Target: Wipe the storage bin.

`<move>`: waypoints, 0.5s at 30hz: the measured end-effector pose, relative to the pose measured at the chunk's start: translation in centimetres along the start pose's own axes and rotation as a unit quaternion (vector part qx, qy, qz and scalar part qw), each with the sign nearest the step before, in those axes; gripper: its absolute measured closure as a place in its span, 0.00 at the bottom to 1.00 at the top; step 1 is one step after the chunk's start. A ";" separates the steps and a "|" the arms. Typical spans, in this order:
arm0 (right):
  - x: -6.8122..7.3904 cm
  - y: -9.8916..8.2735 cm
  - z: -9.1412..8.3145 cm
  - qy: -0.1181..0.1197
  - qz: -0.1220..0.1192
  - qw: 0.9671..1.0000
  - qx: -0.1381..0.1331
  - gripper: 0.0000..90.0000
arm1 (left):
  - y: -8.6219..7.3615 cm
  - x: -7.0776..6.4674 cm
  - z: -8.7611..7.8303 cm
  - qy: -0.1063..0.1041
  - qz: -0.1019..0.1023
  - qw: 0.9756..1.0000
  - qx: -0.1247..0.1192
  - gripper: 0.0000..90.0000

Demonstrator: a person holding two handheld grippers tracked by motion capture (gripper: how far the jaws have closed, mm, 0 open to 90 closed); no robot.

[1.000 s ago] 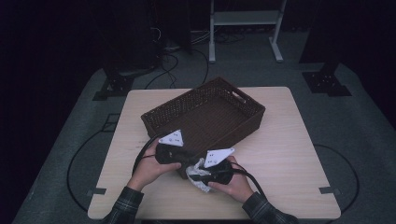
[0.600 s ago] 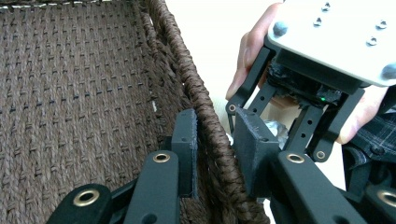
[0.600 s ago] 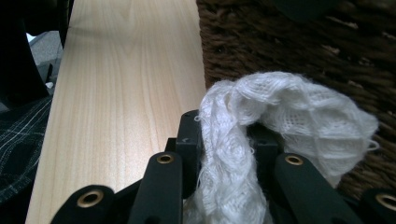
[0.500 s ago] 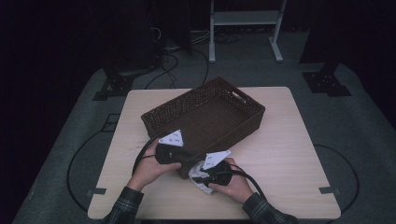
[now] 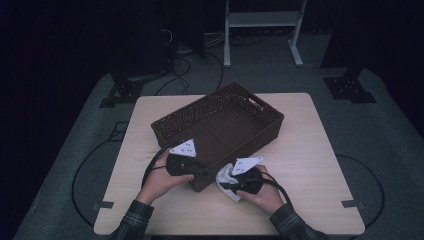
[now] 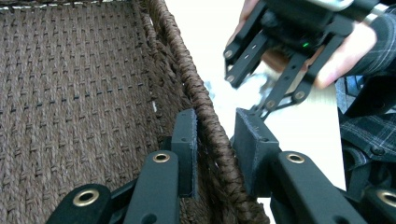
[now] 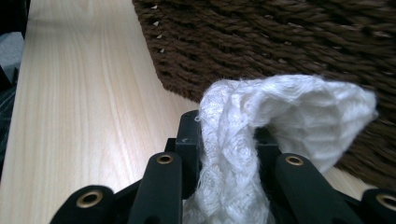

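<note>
Nearest the camera, the person's two hands sit at the front edge of the surface (image 5: 310, 150), each working a gripper. The right gripper (image 5: 239, 182) has its jaws clamped on a crumpled white cloth (image 7: 261, 140). In the right gripper view the cloth bulges up between the two black pads and flops over to one side, so that's a proper pinch, not just a touch. The cloth hangs just above the surface, right beside the outside wall of the brown woven basket (image 5: 220, 130).

The left gripper (image 6: 212, 154) straddles the basket's near rim, one pad inside the wall and one outside. The inner pad sits against the weave, while the outer one looks a hair off it, so it reads as a grip on the rim that holds the basket steady, though I can't swear both pads are pressing.

Step-wise this looks like the carry stage: cloth picked up, basket braced, drop not yet done. Seems like the next move needs the right gripper to lift the cloth over that rim, clear of the left one parked there, and open above the basket floor, which looks bare.

Farther back, the far end of the basket with its handle cut-out, then dark floor and a white stand (image 5: 262, 20).
</note>
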State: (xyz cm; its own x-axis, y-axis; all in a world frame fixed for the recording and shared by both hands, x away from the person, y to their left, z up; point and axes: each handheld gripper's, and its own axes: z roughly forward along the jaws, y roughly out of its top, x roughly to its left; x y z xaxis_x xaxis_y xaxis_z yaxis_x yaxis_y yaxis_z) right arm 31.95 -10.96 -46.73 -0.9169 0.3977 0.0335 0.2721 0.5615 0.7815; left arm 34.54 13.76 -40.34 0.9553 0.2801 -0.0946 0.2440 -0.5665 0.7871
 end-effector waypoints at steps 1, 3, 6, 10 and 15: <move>0.0 -0.1 -0.3 -0.003 -0.001 1.000 0.001 0.79 | 0.0 0.0 0.0 0.000 0.000 1.000 0.000 0.77; 0.0 -0.5 -1.0 -0.008 0.002 1.000 -0.002 0.79 | 0.0 0.0 -0.1 0.001 -0.001 1.000 0.000 0.76; -0.3 -0.9 -1.9 -0.017 0.008 1.000 -0.006 0.79 | 0.1 -0.1 -0.3 0.004 -0.002 1.000 -0.001 0.75; -0.7 -1.3 -2.9 -0.030 0.019 0.999 -0.008 0.79 | 0.4 -0.2 -1.1 0.009 0.003 1.000 -0.008 0.73; -1.1 -1.9 -3.8 -0.046 0.022 0.999 -0.009 0.79 | 0.2 -0.1 -2.7 0.022 0.004 1.000 -0.012 0.71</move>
State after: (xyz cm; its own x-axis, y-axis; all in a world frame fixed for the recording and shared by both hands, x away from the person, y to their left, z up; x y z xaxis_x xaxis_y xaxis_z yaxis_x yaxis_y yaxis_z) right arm 31.29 -15.19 -45.89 -0.8733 0.4871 0.0103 0.3045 0.5292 0.7920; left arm 34.07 15.76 -38.53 0.9489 0.3092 -0.0625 0.2323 -0.5507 0.8018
